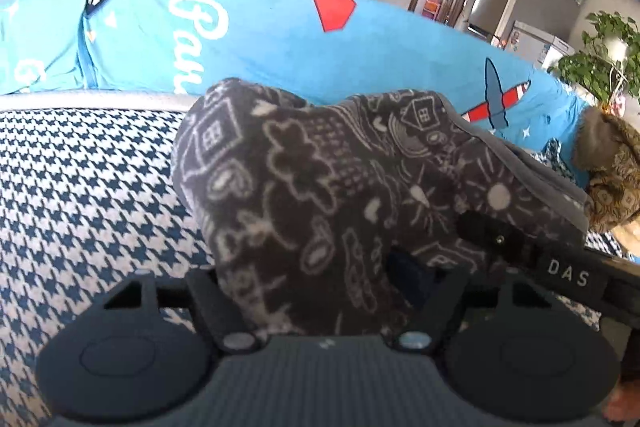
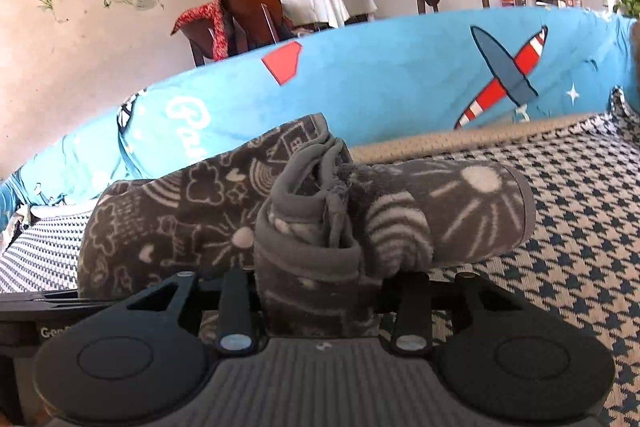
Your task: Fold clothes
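The dark grey fleece garment (image 1: 320,195), printed with pale doodles of houses, clouds and suns, sits bunched on the houndstooth sofa cover (image 1: 88,187), right in front of both my tools. My left gripper (image 1: 324,303) has cloth heaped between its fingers, which are buried, so I cannot tell whether it is pinching. My right gripper (image 2: 320,303) also has a thick fold with a grey hem between its fingers; the tips are hidden and I cannot tell its grip either. Its black body reaches into the left view. Behind runs a bright blue blanket (image 2: 400,75) with aeroplane prints, over the sofa back.
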A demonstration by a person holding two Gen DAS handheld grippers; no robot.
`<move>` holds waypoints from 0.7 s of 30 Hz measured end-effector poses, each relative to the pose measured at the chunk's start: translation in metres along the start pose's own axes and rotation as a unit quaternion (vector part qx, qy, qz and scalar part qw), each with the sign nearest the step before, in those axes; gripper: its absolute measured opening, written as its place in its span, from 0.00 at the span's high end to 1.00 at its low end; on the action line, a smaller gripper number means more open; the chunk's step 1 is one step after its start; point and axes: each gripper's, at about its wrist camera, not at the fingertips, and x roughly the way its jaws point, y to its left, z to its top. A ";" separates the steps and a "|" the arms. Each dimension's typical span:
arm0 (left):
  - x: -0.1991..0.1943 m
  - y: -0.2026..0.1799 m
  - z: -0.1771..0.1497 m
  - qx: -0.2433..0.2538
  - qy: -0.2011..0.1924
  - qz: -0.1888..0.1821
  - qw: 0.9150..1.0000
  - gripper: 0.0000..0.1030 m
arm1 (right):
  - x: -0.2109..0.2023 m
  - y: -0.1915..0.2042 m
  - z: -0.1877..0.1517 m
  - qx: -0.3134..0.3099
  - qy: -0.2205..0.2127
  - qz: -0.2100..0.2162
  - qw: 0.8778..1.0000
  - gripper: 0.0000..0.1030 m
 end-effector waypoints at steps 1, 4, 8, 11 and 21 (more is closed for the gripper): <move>-0.003 0.000 0.001 0.003 -0.002 0.003 1.000 0.31 | -0.002 0.002 0.002 -0.001 -0.003 0.002 1.000 0.62; -0.005 0.000 0.004 0.002 0.000 0.012 1.000 0.31 | -0.003 0.007 0.005 0.002 -0.004 0.006 1.000 0.62; -0.008 0.007 0.005 -0.004 0.009 0.024 1.000 0.30 | 0.002 0.017 0.006 0.003 0.006 0.008 1.000 0.62; -0.013 0.014 0.004 -0.008 0.010 0.029 0.999 0.30 | 0.004 0.024 0.005 -0.002 0.011 0.012 1.000 0.62; -0.032 0.031 0.005 -0.010 0.002 0.049 0.999 0.30 | 0.003 0.047 0.004 -0.015 0.011 0.027 0.999 0.62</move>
